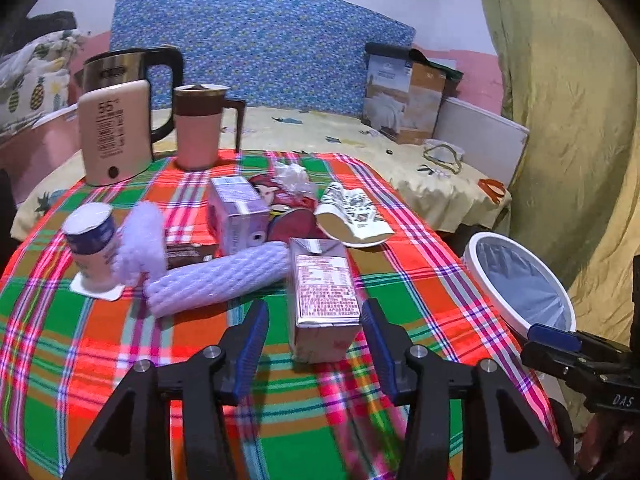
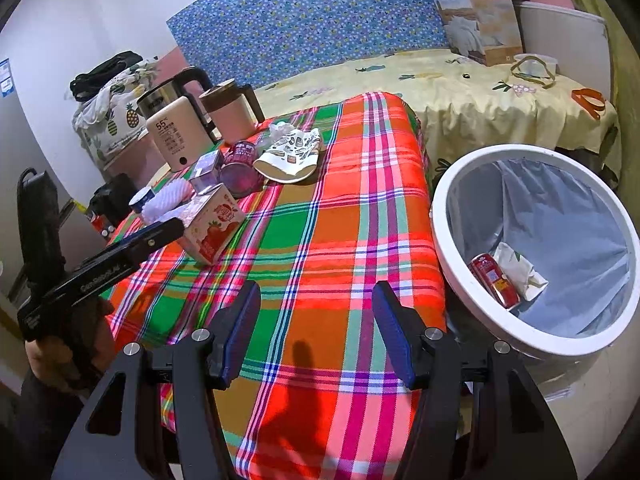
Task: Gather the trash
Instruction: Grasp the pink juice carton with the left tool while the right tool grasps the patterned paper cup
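Left wrist view: juice carton point(image 1: 326, 300) upright between open left claw point(image 1: 316, 312) pads.

We saw a table under a plaid cloth point(image 1: 100, 340). On it stood a kettle point(image 1: 116, 132), a mug point(image 1: 200, 128), a yogurt cup point(image 1: 92, 244), two cartons point(image 1: 326, 300) point(image 1: 238, 212), and lay foam netting point(image 1: 216, 276) and a paper plate point(image 1: 352, 216).

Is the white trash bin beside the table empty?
No, the right wrist view shows a red can and a crumpled white carton lying inside the white trash bin.
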`<state>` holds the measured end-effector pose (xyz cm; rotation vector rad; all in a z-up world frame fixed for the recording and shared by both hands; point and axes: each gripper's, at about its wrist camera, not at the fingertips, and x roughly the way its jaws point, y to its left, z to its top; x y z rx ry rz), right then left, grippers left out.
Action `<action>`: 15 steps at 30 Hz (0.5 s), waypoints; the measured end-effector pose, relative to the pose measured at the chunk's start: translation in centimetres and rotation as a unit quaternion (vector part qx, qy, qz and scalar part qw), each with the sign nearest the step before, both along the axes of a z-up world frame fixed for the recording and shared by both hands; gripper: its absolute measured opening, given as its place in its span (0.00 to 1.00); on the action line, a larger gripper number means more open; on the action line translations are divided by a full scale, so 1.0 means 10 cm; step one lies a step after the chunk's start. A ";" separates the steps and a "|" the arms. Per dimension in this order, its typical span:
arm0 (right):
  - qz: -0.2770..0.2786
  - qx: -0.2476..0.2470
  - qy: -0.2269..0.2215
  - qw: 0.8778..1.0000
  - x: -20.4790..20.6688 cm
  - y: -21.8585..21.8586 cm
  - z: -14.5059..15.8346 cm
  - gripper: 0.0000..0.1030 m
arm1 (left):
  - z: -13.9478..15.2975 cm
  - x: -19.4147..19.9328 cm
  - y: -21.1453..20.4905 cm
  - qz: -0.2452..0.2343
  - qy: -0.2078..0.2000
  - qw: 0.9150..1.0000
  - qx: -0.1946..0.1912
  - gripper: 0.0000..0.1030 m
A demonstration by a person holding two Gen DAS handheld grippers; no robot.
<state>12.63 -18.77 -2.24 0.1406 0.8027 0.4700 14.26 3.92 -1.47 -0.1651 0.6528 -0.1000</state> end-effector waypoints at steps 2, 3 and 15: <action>-0.001 0.000 0.000 1.000 0.00 0.01 0.01 0.58 | -0.02 0.05 -0.05 -0.009 0.003 1.000 -0.003 0.47; -0.002 0.001 -0.001 1.000 0.00 0.01 0.01 0.58 | -0.03 0.09 -0.08 -0.007 0.004 1.000 0.001 0.47; 0.001 0.021 0.008 1.000 0.26 0.05 0.04 0.60 | -0.14 0.14 0.02 0.044 0.024 0.999 -0.011 0.35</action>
